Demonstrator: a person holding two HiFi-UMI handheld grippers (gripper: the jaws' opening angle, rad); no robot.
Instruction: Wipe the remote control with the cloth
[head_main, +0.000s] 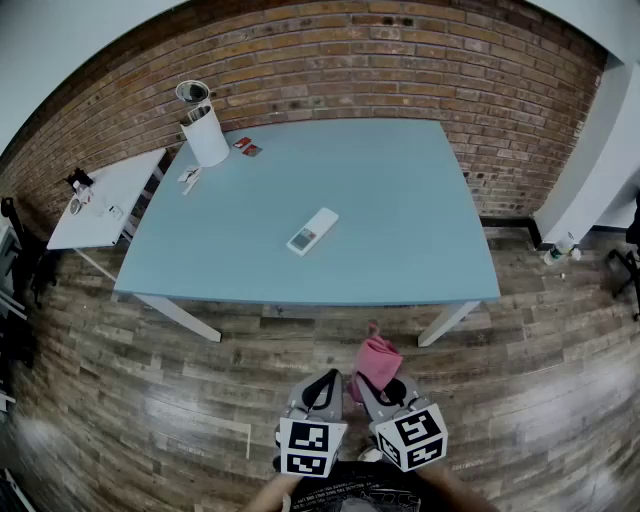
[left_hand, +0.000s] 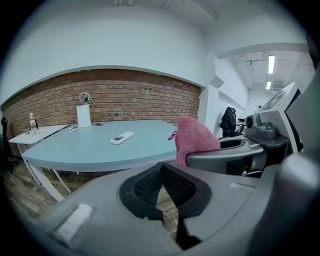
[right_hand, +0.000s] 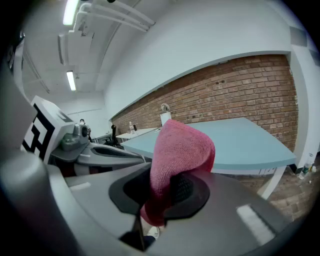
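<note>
The person stands back from the tabletop (head_main: 410, 210), both hands low and close to the body, at 6 o'clock in the head view. The two tools sit side by side over the wooden floor (head_main: 140, 400), their marker cubes nearly touching. Both point toward 12 o'clock, at the tabletop, with their noses tipped a little downward. A bit of each forearm shows at the very bottom edge.

The left tongs (head_main: 322, 388) are closed tight. In the left gripper view the left tongs (left_hand: 161, 175) show their two ribbed pads pressed together with nothing between them.

The right tongs (head_main: 368, 388) are clamped on the pink cloth (head_main: 379, 360). In the right gripper view the right tongs (right_hand: 167, 189) pinch the cloth (right_hand: 181, 150) near its lower part. Most of it stands up above the pads in a rounded hump, and a small tail hangs below. From the left gripper view the cloth (left_hand: 194, 140) rises at 2 o'clock, just beside the left tool.

The white remote control (head_main: 312, 231) lies flat near the middle of the blue tabletop, set at a slant, at 12 o'clock from the hands and well apart from them. The left gripper view shows the remote control (left_hand: 122, 138) at 11 o'clock.

A white cylinder (head_main: 206, 136) with a small round mirror (head_main: 192, 93) stands at the tabletop's far corner, at 11 o'clock, against the brick wall (head_main: 400, 60).
</note>
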